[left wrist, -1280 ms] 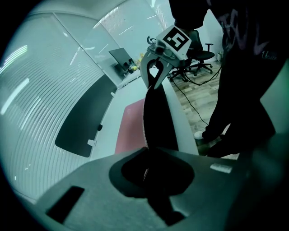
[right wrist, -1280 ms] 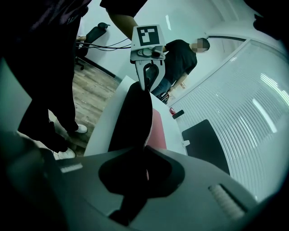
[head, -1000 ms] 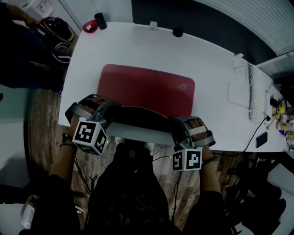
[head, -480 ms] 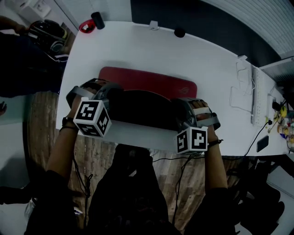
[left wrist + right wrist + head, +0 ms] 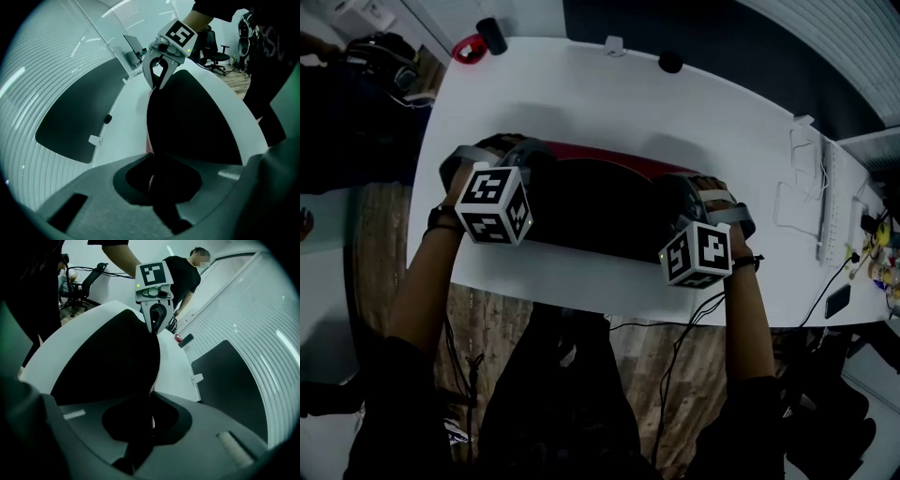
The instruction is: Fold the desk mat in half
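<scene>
Nearest the camera, the left tool and the right tool are seen over the worktop, at 9 and 3 o'clock of the desk mat; each is closed tight on the mat's lifted edge, one at either end; in each gripper view the thin edge is pinched between the jaws, with a sliver of red showing at the bite.

The mat lies at the middle of the worktop; its dark underside is turned uppermost and bowed between the two tools; only a narrow red strip of the top face is left exposed, at 12 o'clock.

The fold is judged well advanced but not finished; the held edge is not yet laid down; what remains is judged to be lowering it onto the far edge, squaring the edges and releasing both grips.

Farther off, a black cylinder stands at 11 o'clock and a white keyboard lies at 3 o'clock.
</scene>
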